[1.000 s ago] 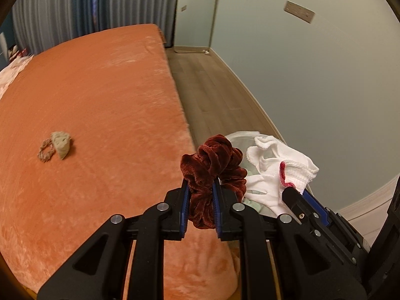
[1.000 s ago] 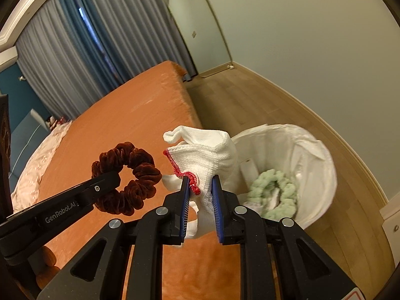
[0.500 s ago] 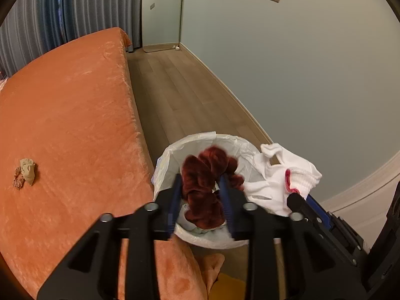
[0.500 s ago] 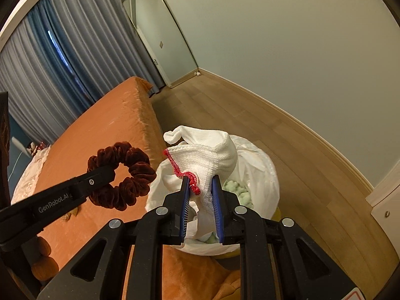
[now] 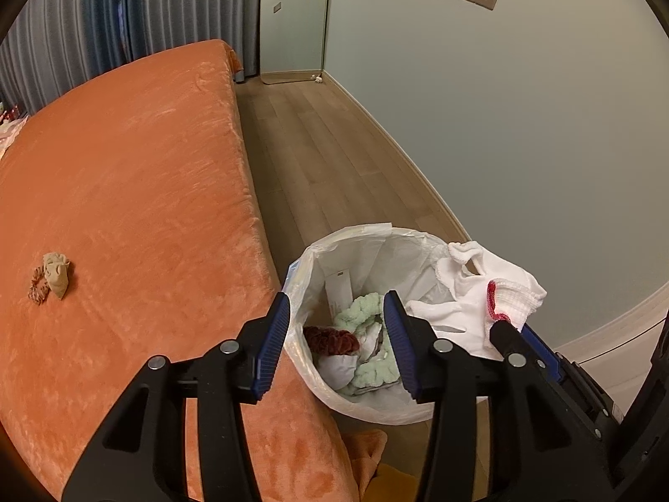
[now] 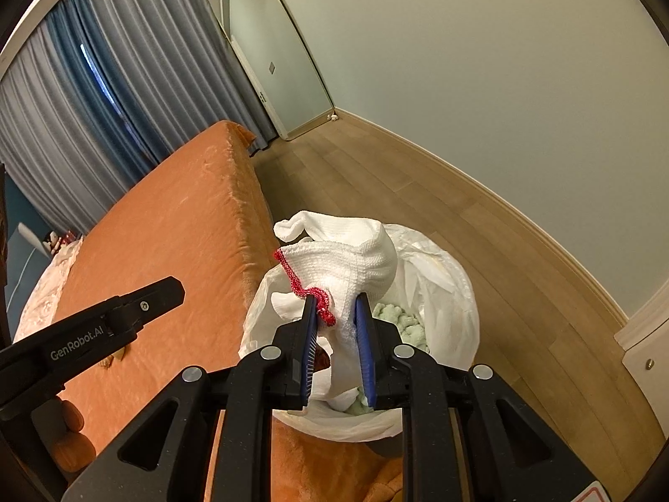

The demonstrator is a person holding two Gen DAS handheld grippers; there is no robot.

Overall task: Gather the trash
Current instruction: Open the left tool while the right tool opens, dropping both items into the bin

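Observation:
My left gripper (image 5: 336, 297) hangs over the white-lined trash bin (image 5: 359, 232) beside the bed, its jaws opening with nothing between them. A dark red velvet scrunchie (image 5: 330, 341) lies inside the bin next to a pale green scrunchie (image 5: 359, 309). One of the left fingers (image 6: 146, 299) shows in the right wrist view. My right gripper (image 6: 336, 299) holds a white knit glove with red trim (image 6: 351, 263) above the bin (image 6: 460, 293). Its jaws are opening slightly, with the glove still pinched between the pads. The glove (image 5: 493, 293) also shows at the right of the left wrist view.
The orange bed cover (image 5: 125, 188) fills the left, with a small beige item and a scrunchie (image 5: 52, 278) on it. A strip of wooden floor (image 5: 326, 159) runs between bed and wall. A mirror (image 6: 271, 54) leans in the far corner. A white cabinet (image 6: 644, 355) stands at the right.
My left gripper swung from the bed to over the bin and opened, and the dark red scrunchie dropped into the bin. My right gripper carried the glove over the bin.

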